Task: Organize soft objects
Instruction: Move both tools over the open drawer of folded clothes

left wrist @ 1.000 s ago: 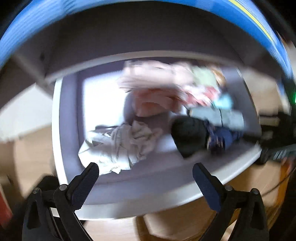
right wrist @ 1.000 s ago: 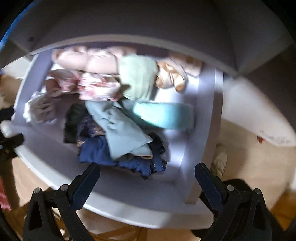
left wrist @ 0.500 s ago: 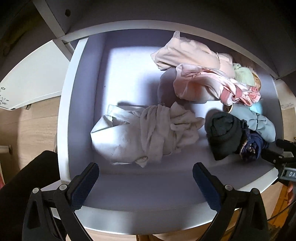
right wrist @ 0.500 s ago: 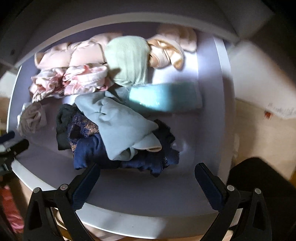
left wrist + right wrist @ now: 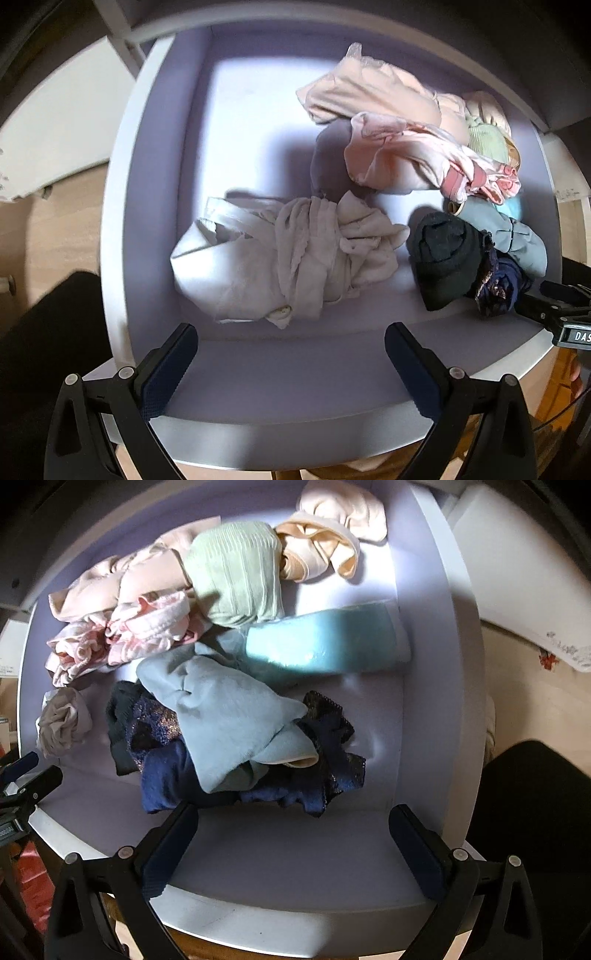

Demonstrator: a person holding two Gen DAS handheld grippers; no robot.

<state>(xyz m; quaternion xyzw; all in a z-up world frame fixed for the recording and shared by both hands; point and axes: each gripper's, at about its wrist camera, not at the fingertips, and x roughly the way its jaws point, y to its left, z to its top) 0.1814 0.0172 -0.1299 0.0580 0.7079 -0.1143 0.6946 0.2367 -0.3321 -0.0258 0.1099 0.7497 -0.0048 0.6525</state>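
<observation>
An open white drawer [image 5: 122, 206] holds loose soft garments. In the left wrist view a crumpled beige garment [image 5: 288, 258] lies just ahead of my open, empty left gripper [image 5: 290, 363]; pink garments [image 5: 391, 151] and a dark rolled piece [image 5: 447, 258] lie to the right. In the right wrist view my open, empty right gripper [image 5: 293, 847] hovers at the drawer front, just before a navy lace garment [image 5: 295, 786] under a pale blue garment [image 5: 229, 716]. A folded teal piece [image 5: 325, 638], a mint ribbed piece [image 5: 236, 572] and peach pieces [image 5: 325, 542] lie farther back.
The drawer's left half [image 5: 240, 122] is bare floor. The drawer's right wall [image 5: 443, 664] stands close to the teal piece. Wooden floor [image 5: 48, 236] and a white panel [image 5: 55, 122] lie outside the drawer. The other gripper shows at the right edge [image 5: 561, 306].
Both grippers have moved in over the drawer and closer to the clothes, looking more steeply down. Both stay open. The clothes have not moved.
</observation>
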